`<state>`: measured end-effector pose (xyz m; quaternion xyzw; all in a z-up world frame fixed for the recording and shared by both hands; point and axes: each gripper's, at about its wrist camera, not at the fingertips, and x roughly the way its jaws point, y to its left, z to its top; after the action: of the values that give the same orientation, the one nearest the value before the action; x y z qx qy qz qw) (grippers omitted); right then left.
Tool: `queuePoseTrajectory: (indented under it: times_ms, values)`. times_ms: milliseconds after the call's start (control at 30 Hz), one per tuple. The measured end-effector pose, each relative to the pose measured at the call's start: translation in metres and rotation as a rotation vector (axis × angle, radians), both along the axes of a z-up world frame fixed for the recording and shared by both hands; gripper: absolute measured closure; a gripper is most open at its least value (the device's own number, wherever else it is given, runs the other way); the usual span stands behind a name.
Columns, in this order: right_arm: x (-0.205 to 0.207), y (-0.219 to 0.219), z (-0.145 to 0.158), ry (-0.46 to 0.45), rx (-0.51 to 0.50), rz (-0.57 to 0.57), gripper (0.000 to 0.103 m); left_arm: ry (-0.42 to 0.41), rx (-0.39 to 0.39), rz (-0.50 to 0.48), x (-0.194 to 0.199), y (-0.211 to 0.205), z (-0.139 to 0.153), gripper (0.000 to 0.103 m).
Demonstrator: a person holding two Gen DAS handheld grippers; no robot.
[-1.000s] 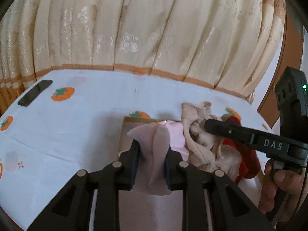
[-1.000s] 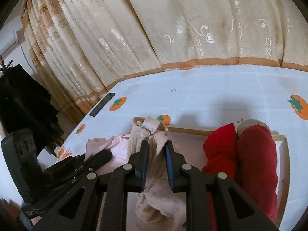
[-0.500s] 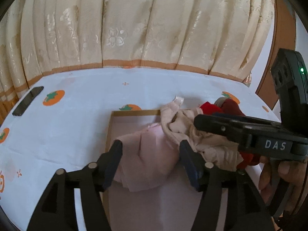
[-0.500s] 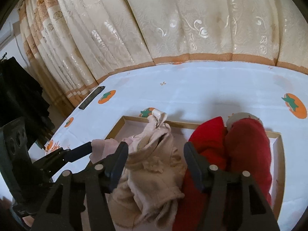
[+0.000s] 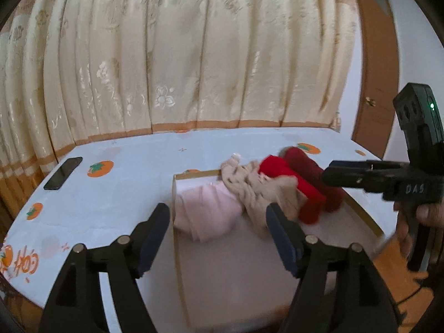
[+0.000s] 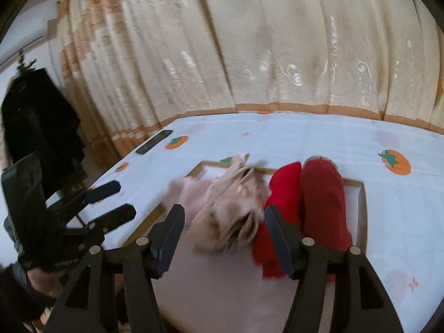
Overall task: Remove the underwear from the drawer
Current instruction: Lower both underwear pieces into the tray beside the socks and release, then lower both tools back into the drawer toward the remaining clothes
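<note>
A shallow wooden drawer [image 5: 175, 191] [image 6: 360, 208] lies on the white tablecloth. In it lie a pink garment [image 5: 205, 211] [image 6: 191, 194], a beige garment [image 5: 258, 191] [image 6: 233, 211], a bright red one [image 5: 288, 183] [image 6: 280, 205] and a dark red one [image 5: 313, 172] [image 6: 322, 202]. My left gripper [image 5: 217, 231] is open and empty, pulled back in front of the pink garment. My right gripper [image 6: 223, 231] is open and empty, just short of the beige garment. The right gripper also shows at the right of the left wrist view [image 5: 360, 176]. The left gripper shows at the left of the right wrist view [image 6: 111, 199].
A black phone [image 5: 63, 173] [image 6: 154, 144] lies near the table's far left edge. The tablecloth [image 5: 116, 194] has orange fruit prints. A cream curtain [image 5: 194, 55] hangs behind the table. A dark coat [image 6: 38, 127] hangs at the left; a door [image 5: 374, 69] is at the right.
Both grippers were shut on garments a second ago, the left on the pink, the right on the beige. Both opened, dropped them in the drawer and drew back.
</note>
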<state>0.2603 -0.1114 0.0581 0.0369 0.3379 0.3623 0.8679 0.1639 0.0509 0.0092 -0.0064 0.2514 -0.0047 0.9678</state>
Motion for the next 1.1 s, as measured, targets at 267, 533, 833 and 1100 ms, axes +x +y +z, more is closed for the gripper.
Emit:
queuePoseTrajectory:
  times_ms: [267,533,833,1100]
  values:
    - [-0.084,-0.008,-0.010,-0.031,-0.035,0.097,0.040,0.036,0.073,-0.058,-0.063,-0.008,-0.017,0.029]
    - [-0.160,0.044,-0.061,0.042,-0.179,0.393,0.040,0.070,0.056,0.021,-0.103,0.020,-0.035,0.028]
    - [-0.179,0.113,-0.112,0.146,-0.381,0.622,0.040,0.089,0.032,0.092,-0.135,0.048,-0.057,0.028]
    - [-0.187,0.136,-0.146,0.174,-0.507,0.740,0.040,0.162,-0.036,0.125,-0.149,0.065,-0.091,0.028]
